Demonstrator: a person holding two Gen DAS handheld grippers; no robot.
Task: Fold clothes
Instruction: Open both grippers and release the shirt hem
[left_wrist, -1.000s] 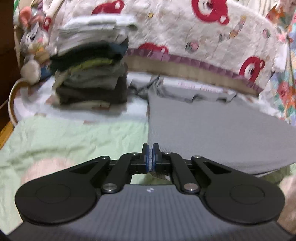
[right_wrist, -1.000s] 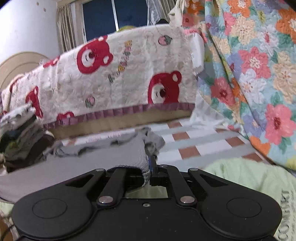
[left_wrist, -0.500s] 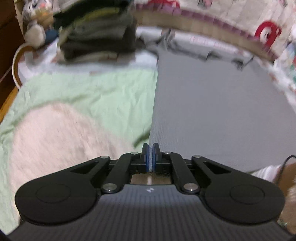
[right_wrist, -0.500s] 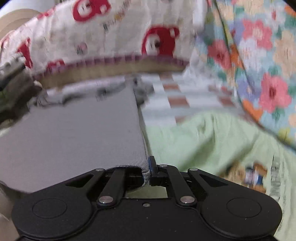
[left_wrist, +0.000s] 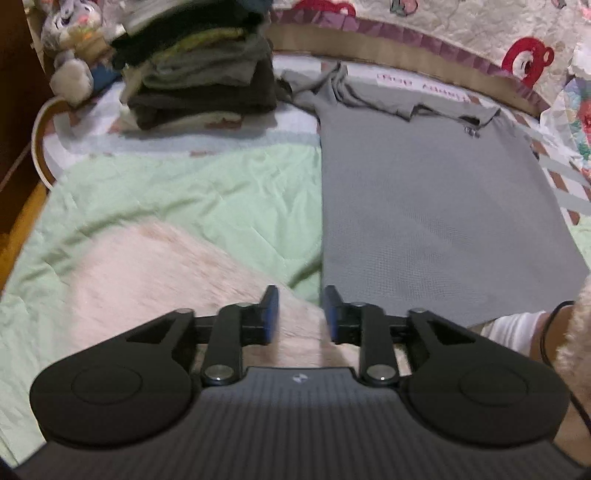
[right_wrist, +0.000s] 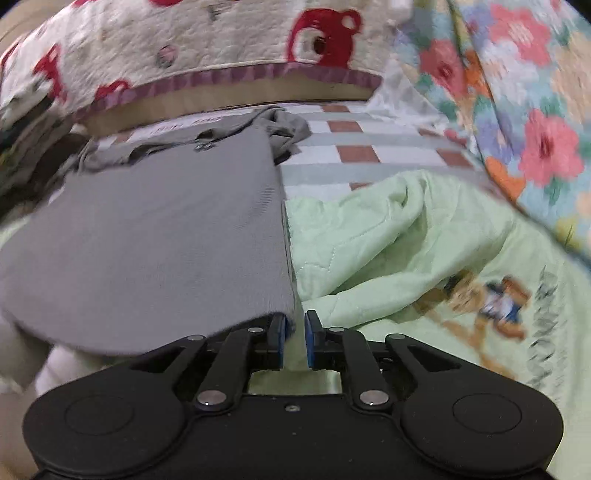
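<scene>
Left gripper (left_wrist: 301, 314) with jaws parted, just opened out from a closed pinch, nothing gripped: only pale fuzzy fabric (left_wrist: 177, 280) showing in the gap, the right-hand pad just beside the near left corner of the grey shirt (left_wrist: 424, 206). Right gripper (right_wrist: 294, 341) also opened a little just now, jaws narrowly apart, the shirt's near right corner (right_wrist: 284, 310) lying at the left pad and partly in the gap, no longer pressed as far as can be seen. Both corners let go at the near edge, probably because the shirt has been drawn flat and square toward the person, ready for the first fold. Ahead of the fingers, the grey body laid smooth over the green quilt (left_wrist: 192, 192); at the far end, collar and sleeves (left_wrist: 369, 96) bunched and crumpled, most likely left so by a pull from the hem only. Farther off, beyond the left gripper's left pad, a stack of folded clothes (left_wrist: 199, 81) parked clear of the working area, presumably the destination. Beyond all that, the bear-print blanket (right_wrist: 192, 48); beyond the right gripper's right pad, floral fabric (right_wrist: 517, 110). Hard to tell: whether the hem still touches the right gripper's pad; shape of the sleeves under the bunching. Near hem cut off behind both gripper bodies. Top of the stack cropped and blurred. Soft toy (left_wrist: 70, 48) far left of the stack, indistinct. Pale shapes at the lower corners unreadable.
</scene>
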